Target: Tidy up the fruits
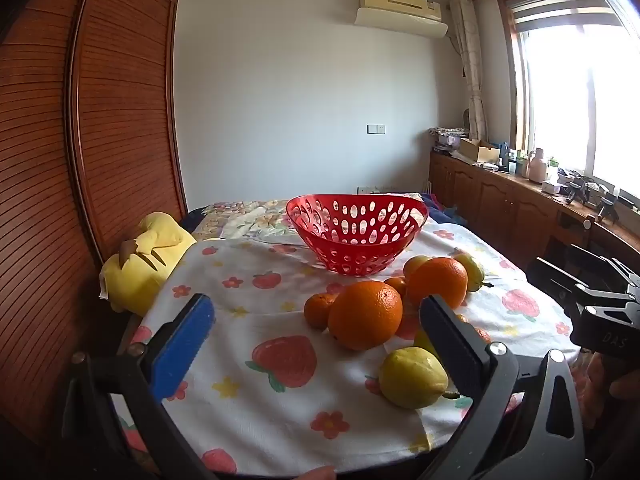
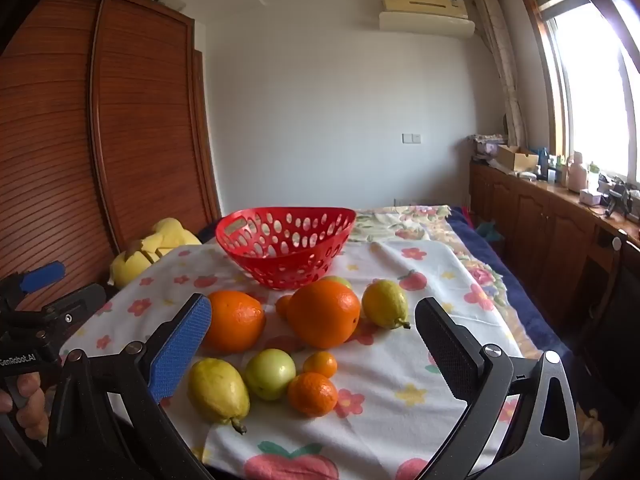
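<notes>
A red perforated basket (image 1: 357, 236) (image 2: 285, 243) stands empty at the back of a strawberry-print cloth (image 1: 256, 300) (image 2: 400, 392). In front of it lie two big oranges (image 2: 323, 314) (image 2: 236, 320) (image 1: 365, 314), small tangerines (image 2: 312, 394), yellow lemons (image 2: 218, 390) (image 2: 385, 304) (image 1: 413, 378) and a green fruit (image 2: 270, 374). My left gripper (image 1: 316, 320) hovers open, low over the cloth's near edge, with nothing between its fingers. My right gripper (image 2: 312, 324) is open too, above the near fruits and touching none.
A yellow plush toy (image 1: 140, 264) lies at the cloth's left edge by a wooden wardrobe (image 1: 80, 120). Low wooden cabinets (image 2: 560, 232) with clutter run under the window on the right. A person's hand (image 2: 24, 408) holds the left gripper's handle.
</notes>
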The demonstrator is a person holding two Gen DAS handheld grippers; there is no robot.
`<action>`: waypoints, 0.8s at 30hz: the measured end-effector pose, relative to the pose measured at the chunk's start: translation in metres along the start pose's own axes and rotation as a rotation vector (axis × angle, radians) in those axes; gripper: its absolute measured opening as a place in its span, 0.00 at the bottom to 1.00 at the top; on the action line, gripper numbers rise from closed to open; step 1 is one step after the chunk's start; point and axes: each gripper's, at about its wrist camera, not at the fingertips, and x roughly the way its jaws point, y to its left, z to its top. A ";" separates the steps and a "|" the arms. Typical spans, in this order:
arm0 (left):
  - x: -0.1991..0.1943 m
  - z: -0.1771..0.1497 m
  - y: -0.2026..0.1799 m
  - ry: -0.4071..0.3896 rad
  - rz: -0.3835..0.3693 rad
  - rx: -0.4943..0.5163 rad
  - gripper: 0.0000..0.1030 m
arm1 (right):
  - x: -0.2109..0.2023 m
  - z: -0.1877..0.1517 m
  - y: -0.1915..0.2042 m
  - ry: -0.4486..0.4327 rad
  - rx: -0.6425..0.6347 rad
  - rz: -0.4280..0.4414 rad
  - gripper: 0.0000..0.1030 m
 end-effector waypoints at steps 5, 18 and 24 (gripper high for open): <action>0.000 -0.001 -0.002 0.009 0.005 -0.003 1.00 | 0.001 0.000 0.000 0.002 -0.002 -0.001 1.00; 0.001 -0.001 -0.001 0.017 -0.010 -0.010 1.00 | -0.001 0.000 0.001 0.006 -0.012 -0.005 1.00; 0.001 -0.003 -0.001 0.019 -0.011 -0.008 1.00 | -0.002 0.000 0.001 0.007 -0.014 -0.004 1.00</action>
